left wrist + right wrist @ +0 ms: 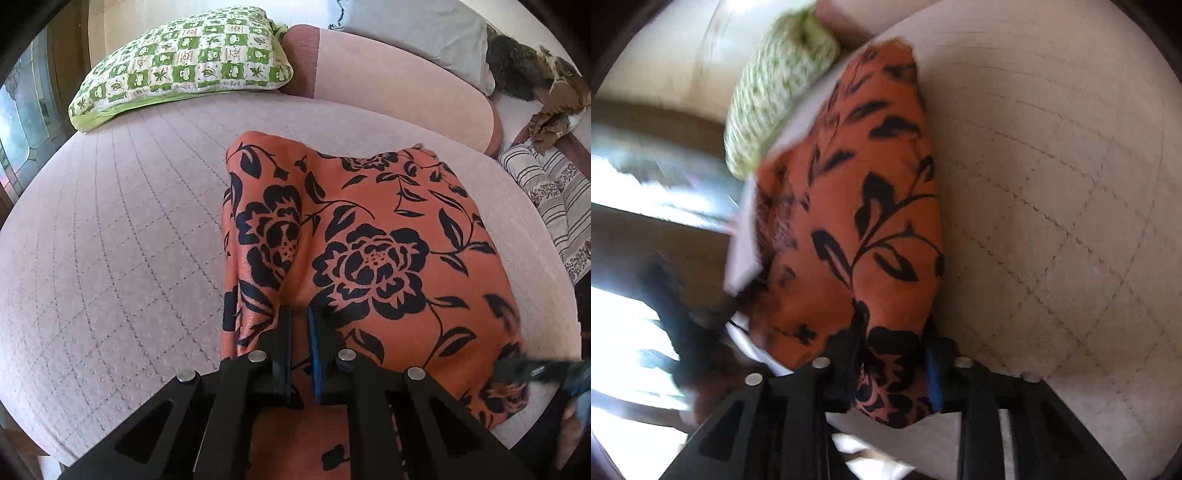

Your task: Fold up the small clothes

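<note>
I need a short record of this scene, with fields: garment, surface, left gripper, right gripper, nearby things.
garment: orange floral cloth, partly lifted off the bed
surface: pink quilted bedcover
left gripper: jaws nearly closed, pinching the cloth's near edge
right gripper: jaws holding a bunched part of the cloth
nearby things: green checked pillow, striped cushion

Left gripper (299,314): matte black linkage arms with triangular cutouts, four silver rivets, blue pad on the 3 o'clock finger. Right gripper (895,347): same black frame, silver rivets, blue pad.
</note>
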The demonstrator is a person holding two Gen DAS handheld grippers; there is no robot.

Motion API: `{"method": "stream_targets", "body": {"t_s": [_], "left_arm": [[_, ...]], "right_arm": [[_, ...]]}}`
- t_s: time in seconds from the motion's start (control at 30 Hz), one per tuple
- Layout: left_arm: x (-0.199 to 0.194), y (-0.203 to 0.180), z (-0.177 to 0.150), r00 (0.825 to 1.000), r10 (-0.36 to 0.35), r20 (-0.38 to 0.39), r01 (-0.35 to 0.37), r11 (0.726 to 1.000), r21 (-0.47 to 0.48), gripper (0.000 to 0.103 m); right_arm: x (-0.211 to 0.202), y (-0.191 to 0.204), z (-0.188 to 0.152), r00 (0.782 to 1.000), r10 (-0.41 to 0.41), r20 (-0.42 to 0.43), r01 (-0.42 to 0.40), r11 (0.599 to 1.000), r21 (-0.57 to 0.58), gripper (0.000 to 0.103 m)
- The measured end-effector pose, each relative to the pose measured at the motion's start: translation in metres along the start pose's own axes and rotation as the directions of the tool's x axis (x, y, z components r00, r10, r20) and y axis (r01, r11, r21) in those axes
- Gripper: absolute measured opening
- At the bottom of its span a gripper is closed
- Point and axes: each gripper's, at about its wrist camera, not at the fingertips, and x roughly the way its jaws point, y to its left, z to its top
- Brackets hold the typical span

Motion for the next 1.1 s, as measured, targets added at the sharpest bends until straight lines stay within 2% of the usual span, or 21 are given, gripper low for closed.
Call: {"method": "stream_targets", "body": {"t_s": [0.03, 0.07, 0.17, 0.27, 0.3, 0.33, 0.37, 0.4, 0.5, 0.57, 0.63, 0.67, 0.73, 0.77, 0.8, 0.87, 0.93, 0.97, 1.0, 1.03, 1.1], "left_arm": [[0.0, 0.002, 0.0, 1.0, -0.011, 0.001, 0.011, 1.0, -0.012, 0.01], [0.0, 0.003, 0.0, 1.0, -0.017, 0.001, 0.017, 1.0, -0.017, 0.01], [0.0, 0.003, 0.001, 1.0, -0.019, 0.004, 0.019, 1.0, -0.021, 0.01], [0.0, 0.003, 0.0, 1.0, -0.023, 0.01, 0.023, 1.0, -0.021, 0.01], [0.0, 0.003, -0.001, 1.0, -0.025, 0.011, 0.025, 0.999, -0.022, 0.01], [-0.001, 0.003, 0.0, 1.0, -0.028, 0.01, 0.029, 0.999, -0.024, 0.01], [-0.002, 0.004, 0.0, 0.999, -0.034, 0.007, 0.034, 0.999, -0.029, 0.01], [-0.003, 0.005, 0.001, 0.999, -0.037, 0.003, 0.037, 0.999, -0.033, 0.01], [-0.022, -0.002, 0.01, 0.999, -0.02, 0.026, 0.021, 0.999, -0.035, 0.01], [-0.048, -0.016, 0.024, 0.99, -0.011, 0.14, 0.009, 1.0, 0.014, 0.016], [-0.056, -0.026, 0.036, 0.979, 0.03, 0.202, -0.045, 0.996, 0.072, 0.025], [-0.046, -0.029, 0.04, 0.982, 0.048, 0.185, -0.067, 0.993, 0.1, 0.025], [-0.004, -0.021, 0.041, 0.995, 0.094, 0.041, -0.098, 0.989, 0.113, 0.025], [0.016, -0.013, 0.036, 0.994, 0.108, -0.033, -0.104, 0.989, 0.109, 0.027], [0.018, -0.009, 0.032, 0.995, 0.095, -0.011, -0.093, 0.989, 0.114, 0.027], [0.013, -0.014, 0.028, 0.995, 0.103, 0.015, -0.104, 0.985, 0.139, 0.028], [0.014, -0.013, 0.027, 0.995, 0.098, 0.014, -0.099, 0.988, 0.123, 0.028], [0.014, -0.011, 0.026, 0.996, 0.085, 0.015, -0.086, 0.991, 0.103, 0.028], [0.014, -0.008, 0.026, 0.997, 0.074, 0.016, -0.075, 0.993, 0.087, 0.028], [0.014, -0.005, 0.025, 0.997, 0.07, 0.017, -0.071, 0.994, 0.081, 0.028], [0.013, -0.004, 0.023, 0.998, 0.058, 0.022, -0.059, 0.995, 0.086, 0.028]], "right_arm": [[-0.009, 0.001, 0.003, 0.999, 0.042, 0.013, -0.042, 0.999, 0.012, 0.063], [-0.02, 0.003, 0.007, 0.996, 0.08, 0.048, -0.08, 0.997, 0.009, 0.077], [-0.043, 0.012, 0.03, 0.982, 0.103, 0.159, -0.098, 0.995, -0.035, 0.084], [-0.009, -0.009, 0.069, 0.987, 0.138, 0.078, -0.144, 0.986, 0.078, 0.082], [0.008, -0.007, 0.075, 0.989, 0.144, 0.027, -0.145, 0.987, 0.074, 0.074], [0.017, -0.003, 0.077, 0.994, 0.105, 0.002, -0.105, 0.993, 0.048, 0.05], [0.02, 0.006, 0.077, 0.998, 0.066, 0.003, -0.066, 0.998, 0.016, 0.044], [0.013, 0.025, 0.073, 0.998, 0.049, 0.031, -0.047, 0.998, -0.048, 0.04], [0.007, 0.038, 0.072, 0.998, -0.013, 0.059, 0.019, 0.995, -0.096, 0.037], [0.016, 0.033, 0.069, 0.994, -0.096, 0.056, 0.102, 0.987, -0.124, 0.037], [0.018, 0.03, 0.072, 0.996, -0.069, 0.061, 0.076, 0.99, -0.122, 0.041], [0.016, 0.029, 0.073, 0.997, -0.055, 0.059, 0.061, 0.992, -0.109, 0.049], [0.011, 0.026, 0.075, 0.999, -0.014, 0.04, 0.018, 0.996, -0.087, 0.065], [0.005, 0.026, 0.076, 0.999, -0.005, 0.051, 0.01, 0.995, -0.095, 0.068], [-0.007, 0.022, 0.079, 0.997, 0.002, 0.079, 0.005, 0.995, -0.095, 0.07], [-0.016, 0.025, 0.083, 0.99, 0.026, 0.136, -0.017, 0.998, -0.065, 0.084], [-0.008, 0.014, 0.103, 0.986, 0.038, 0.159, -0.042, 0.999, 0.02, 0.085], [0.009, 0.007, 0.114, 0.993, 0.072, 0.097, -0.078, 0.995, 0.06, 0.083], [0.02, 0.005, 0.119, 0.993, 0.106, 0.048, -0.109, 0.992, 0.067, 0.067], [0.034, 0.013, 0.121, 0.994, 0.11, -0.003, -0.11, 0.993, 0.041, 0.038], [0.022, 0.051, 0.113, 0.995, 0.08, 0.053, -0.074, 0.991, -0.11, 0.032]]}}
